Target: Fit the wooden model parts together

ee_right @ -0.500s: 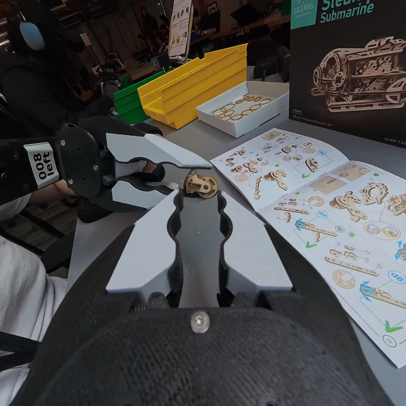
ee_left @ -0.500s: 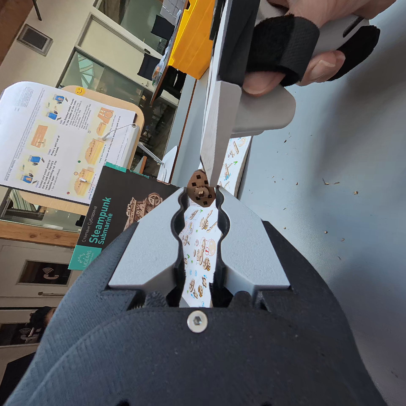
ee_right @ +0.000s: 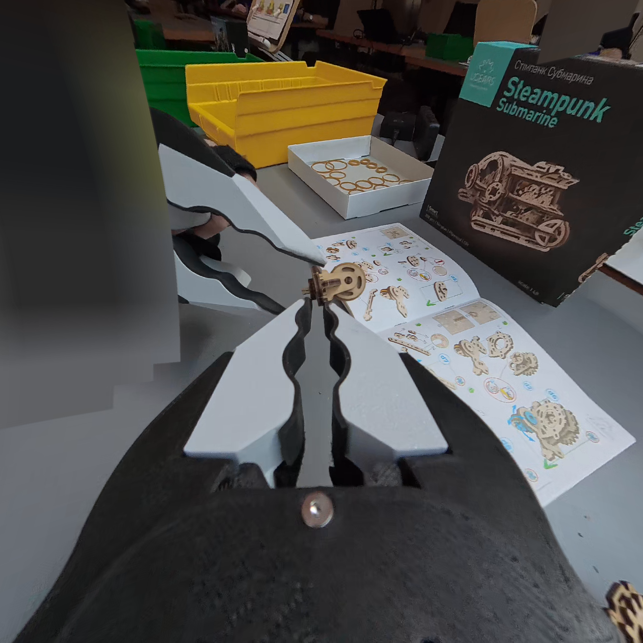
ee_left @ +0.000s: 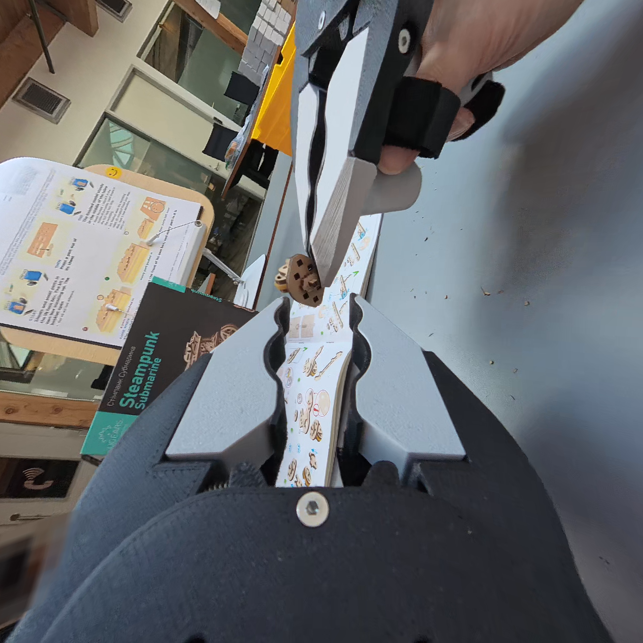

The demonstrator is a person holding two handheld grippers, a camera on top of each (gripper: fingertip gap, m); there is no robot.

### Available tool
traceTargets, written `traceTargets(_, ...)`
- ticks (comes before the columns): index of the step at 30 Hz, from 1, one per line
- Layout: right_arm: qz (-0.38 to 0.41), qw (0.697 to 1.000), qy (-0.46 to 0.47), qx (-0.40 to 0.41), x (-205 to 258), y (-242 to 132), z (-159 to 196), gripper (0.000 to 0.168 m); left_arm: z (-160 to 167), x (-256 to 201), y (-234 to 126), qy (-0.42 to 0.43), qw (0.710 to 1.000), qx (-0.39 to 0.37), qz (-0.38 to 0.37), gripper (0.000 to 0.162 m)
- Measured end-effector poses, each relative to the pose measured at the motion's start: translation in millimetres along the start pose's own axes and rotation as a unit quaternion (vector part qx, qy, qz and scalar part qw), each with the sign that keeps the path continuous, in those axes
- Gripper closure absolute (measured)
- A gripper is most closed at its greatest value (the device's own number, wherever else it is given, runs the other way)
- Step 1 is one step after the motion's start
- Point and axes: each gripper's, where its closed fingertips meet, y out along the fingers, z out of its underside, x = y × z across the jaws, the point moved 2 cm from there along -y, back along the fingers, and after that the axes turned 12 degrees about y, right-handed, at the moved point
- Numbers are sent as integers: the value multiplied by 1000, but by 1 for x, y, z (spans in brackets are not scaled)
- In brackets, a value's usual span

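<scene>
A small wooden assembly [ee_right: 342,282], a holed disc and a wheel joined by a short axle, hangs in the air above the grey table [ee_right: 243,250]. My right gripper [ee_right: 317,303] is shut on the disc's edge. It also shows in the left wrist view [ee_left: 315,269], coming down from above with the assembly [ee_left: 302,280] at its tips. My left gripper [ee_left: 319,298] is open just below the assembly, with its fingers apart from it. In the right wrist view the left gripper [ee_right: 300,285] comes in from the left with its jaws spread around the disc end.
An open instruction booklet [ee_right: 452,334] lies on the table under the parts. A dark kit box [ee_right: 529,181] stands behind it. A white tray [ee_right: 382,205] of wooden rings, yellow bins [ee_right: 285,114] and a green bin [ee_right: 163,76] stand farther back. A loose wooden piece [ee_right: 626,612] lies near right.
My right gripper has closed on the assembly's disc. My left gripper has opened wider and no longer has the part between its tips. The assembly has tilted.
</scene>
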Motion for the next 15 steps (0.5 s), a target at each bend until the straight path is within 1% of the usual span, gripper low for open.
traceTargets(2,14,999,-42,0,-1,-3,0,164,-2,-2,-4,-37,999,-34,19,135)
traceTargets(3,16,999,-46,4,-1,-2,2,164,-3,-3,-4,-64,996,-49,31,135)
traceTargets(4,19,999,-44,19,-2,0,7,165,-1,-5,-2,-85,994,-52,47,134)
traceTargets(5,16,998,-46,32,-1,2,11,168,2,-7,1,-99,992,-47,59,133)
traceTargets(7,9,998,-54,31,2,2,11,168,3,-9,1,-125,988,-52,77,134)
traceTargets(11,25,992,-115,49,4,0,17,168,2,-2,-7,-140,983,-88,83,138)
traceTargets(13,33,986,-153,61,5,-1,21,168,5,1,-10,-150,979,-103,89,134)
traceTargets(15,21,976,-206,73,12,-2,25,168,3,1,-14,-168,971,-133,110,130)
